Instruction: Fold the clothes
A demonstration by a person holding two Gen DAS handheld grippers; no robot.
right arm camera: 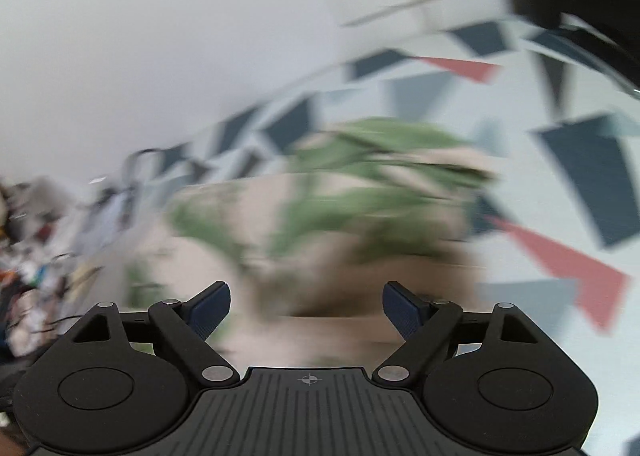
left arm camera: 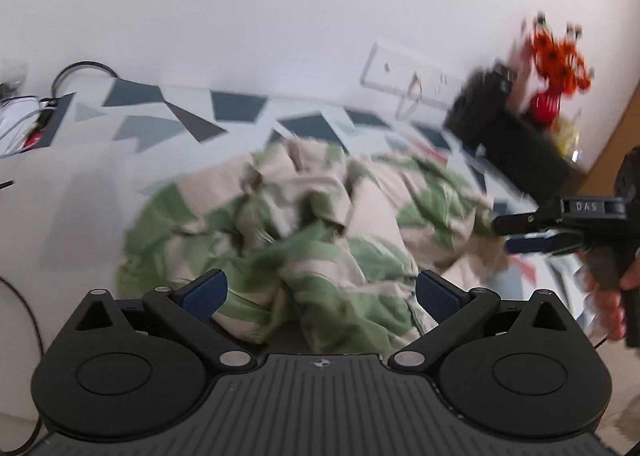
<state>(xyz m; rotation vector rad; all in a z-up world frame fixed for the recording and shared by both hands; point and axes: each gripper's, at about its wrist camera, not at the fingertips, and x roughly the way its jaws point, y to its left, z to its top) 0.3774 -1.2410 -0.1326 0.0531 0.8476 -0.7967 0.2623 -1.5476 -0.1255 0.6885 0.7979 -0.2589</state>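
A crumpled green and beige garment (left arm camera: pixel 304 216) lies in a heap on a table covered by a cloth with grey, dark blue and red triangles (left arm camera: pixel 168 116). My left gripper (left arm camera: pixel 322 296) is open just above the heap's near edge, and its blue pads (left arm camera: pixel 206 294) hold nothing. At the heap's right edge is my right gripper (left arm camera: pixel 502 234), held in a hand (left arm camera: pixel 608 300). In the blurred right wrist view, the right gripper (right arm camera: pixel 306 310) is open over the garment (right arm camera: pixel 360 184), with nothing between its pads (right arm camera: pixel 402 312).
At the back right stand a black box (left arm camera: pixel 508 132) and a red vase of orange flowers (left arm camera: pixel 556 68). A white socket strip (left arm camera: pixel 412 80) is on the wall. Cables and clutter (left arm camera: pixel 32 116) lie at the left, and a black cord (left arm camera: pixel 24 320) hangs near the front left.
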